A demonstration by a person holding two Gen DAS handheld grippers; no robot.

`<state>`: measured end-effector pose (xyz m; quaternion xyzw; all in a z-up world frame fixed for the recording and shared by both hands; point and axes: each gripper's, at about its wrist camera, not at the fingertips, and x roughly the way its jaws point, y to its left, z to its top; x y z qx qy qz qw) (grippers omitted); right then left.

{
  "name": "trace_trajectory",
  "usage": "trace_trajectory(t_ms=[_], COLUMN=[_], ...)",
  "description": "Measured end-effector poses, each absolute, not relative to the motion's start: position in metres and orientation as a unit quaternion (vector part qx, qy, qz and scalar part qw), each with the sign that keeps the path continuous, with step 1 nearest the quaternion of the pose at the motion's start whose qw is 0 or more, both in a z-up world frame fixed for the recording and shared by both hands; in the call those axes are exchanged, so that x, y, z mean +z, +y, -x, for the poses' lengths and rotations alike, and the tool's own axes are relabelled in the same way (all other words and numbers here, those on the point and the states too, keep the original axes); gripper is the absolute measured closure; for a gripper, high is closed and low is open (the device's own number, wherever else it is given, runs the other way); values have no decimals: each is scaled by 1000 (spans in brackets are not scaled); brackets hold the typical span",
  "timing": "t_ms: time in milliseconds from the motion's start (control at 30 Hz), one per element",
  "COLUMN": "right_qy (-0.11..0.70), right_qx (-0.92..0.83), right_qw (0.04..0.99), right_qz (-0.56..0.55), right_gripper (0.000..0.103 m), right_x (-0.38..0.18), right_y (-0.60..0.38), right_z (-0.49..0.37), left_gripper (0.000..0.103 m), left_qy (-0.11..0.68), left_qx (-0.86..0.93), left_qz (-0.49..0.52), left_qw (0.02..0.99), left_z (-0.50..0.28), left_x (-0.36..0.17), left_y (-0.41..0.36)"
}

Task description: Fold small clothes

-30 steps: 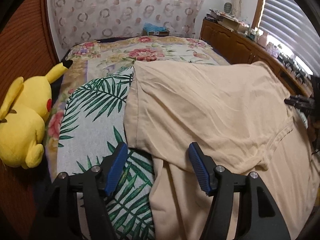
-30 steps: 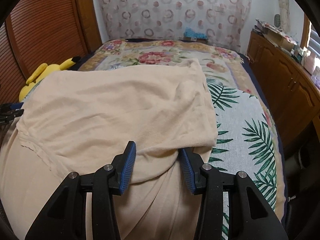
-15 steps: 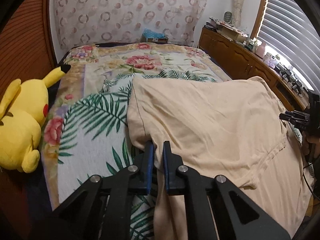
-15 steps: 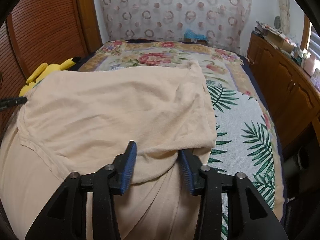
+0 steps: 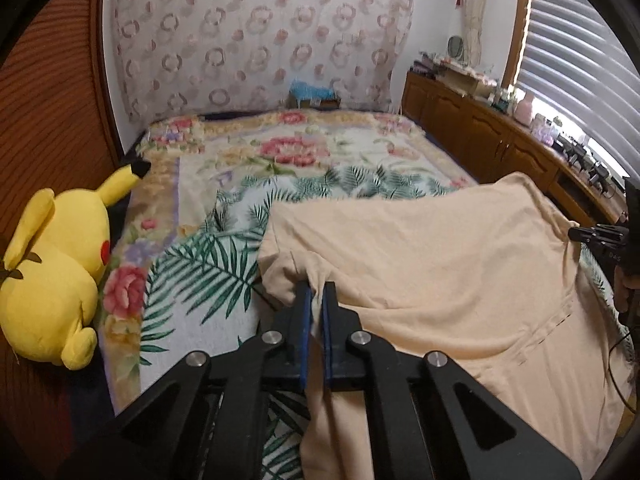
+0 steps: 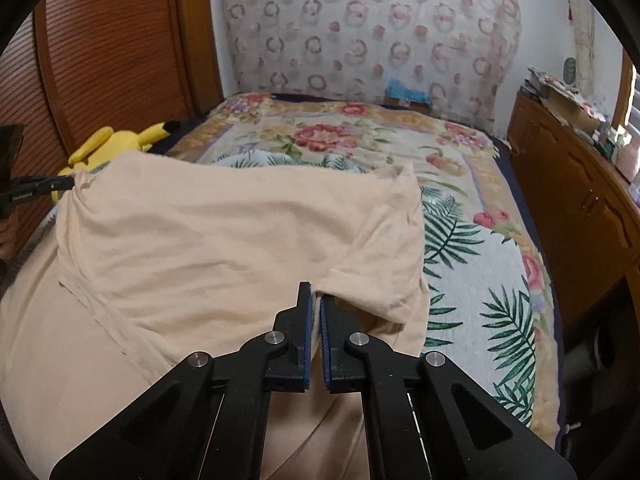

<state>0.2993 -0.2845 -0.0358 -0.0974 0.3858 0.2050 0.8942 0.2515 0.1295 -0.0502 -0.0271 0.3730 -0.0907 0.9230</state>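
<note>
Both hand-held grippers (image 5: 314, 292) (image 6: 314, 294) just closed, clamping beige shirt (image 5: 432, 264); floral bedspread (image 5: 320, 152) beneath.

A bed (image 5: 224, 168) fills most of the room, spread with a floral and palm-leaf blanket (image 6: 472, 248). Behind its far edge hangs a sheer curtain (image 5: 256, 36) printed with rings. Along the left edge runs a ribbed wooden sliding door (image 6: 100, 60), where a yellow plush toy (image 5: 52, 280) lies. By the right edge stand low wooden cabinets (image 5: 480, 136), cluttered on top, under a window with bright blinds (image 5: 576, 64).
</note>
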Motion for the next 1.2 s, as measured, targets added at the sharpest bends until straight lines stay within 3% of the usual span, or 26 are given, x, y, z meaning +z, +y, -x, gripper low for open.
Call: trace_trajectory(t_ms=[700, 1200], right_qy=[289, 315], right_qx=[200, 204], right_qw=[932, 922], right_qz=[94, 91], right_gripper=[103, 103], right_x=[57, 38], right_y=[-310, -339], right_z=[-201, -82], left_gripper=[102, 102], left_qy=[298, 300], left_qx=[-91, -81], left_qz=[22, 51], left_qw=[950, 949], left_z=[-136, -17], left_x=[14, -9], left_y=[120, 121])
